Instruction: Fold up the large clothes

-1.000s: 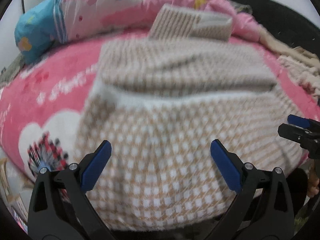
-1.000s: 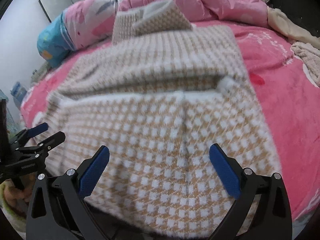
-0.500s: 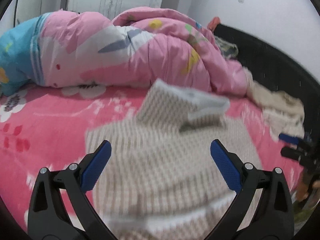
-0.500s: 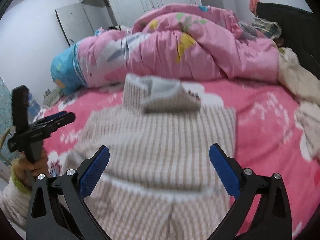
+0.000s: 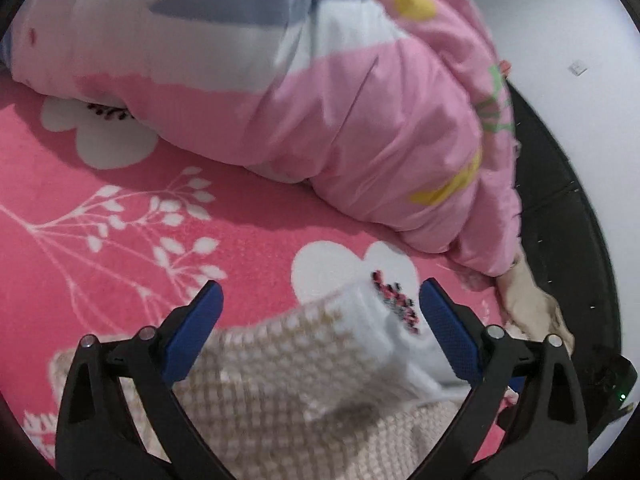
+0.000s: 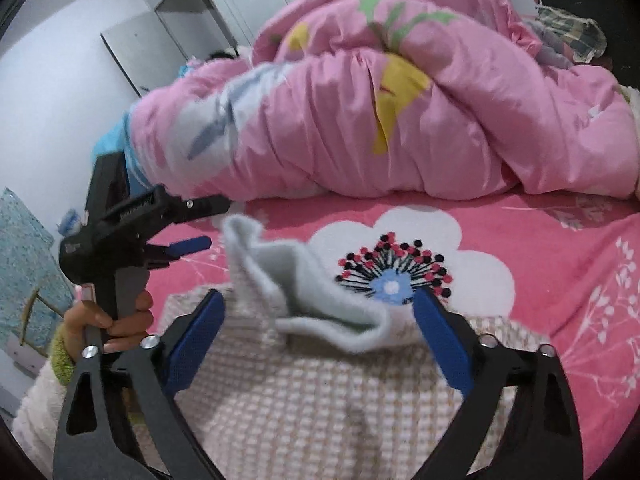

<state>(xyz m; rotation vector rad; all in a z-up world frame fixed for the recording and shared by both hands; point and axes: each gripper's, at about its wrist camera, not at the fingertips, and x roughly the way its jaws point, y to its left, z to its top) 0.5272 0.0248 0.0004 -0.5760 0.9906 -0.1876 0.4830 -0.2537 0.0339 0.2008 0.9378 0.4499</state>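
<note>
Sweater (image 5: pixel 288 384), a beige and white checked knit, lies on the pink flowered bed (image 5: pixel 120 208) and fills the lower part of both views. Its pale collar (image 6: pixel 316 292) stands up in loose folds between the blue pads of the right tool (image 6: pixel 318 334), in the lower middle of the right wrist view. Both tools have just been closing a little, yet their jaws are wide apart and press on nothing; the knit lies between and under the pads. In the left wrist view the left tool (image 5: pixel 320 330) hangs over the upper edge of the sweater, with the white cuff-like part near its right pad. A rolled pink quilt (image 6: pixel 400 112) lies across the upper half of the frame. At the left of the right wrist view, a hand (image 6: pixel 108 320) grips the left tool's handle.
</note>
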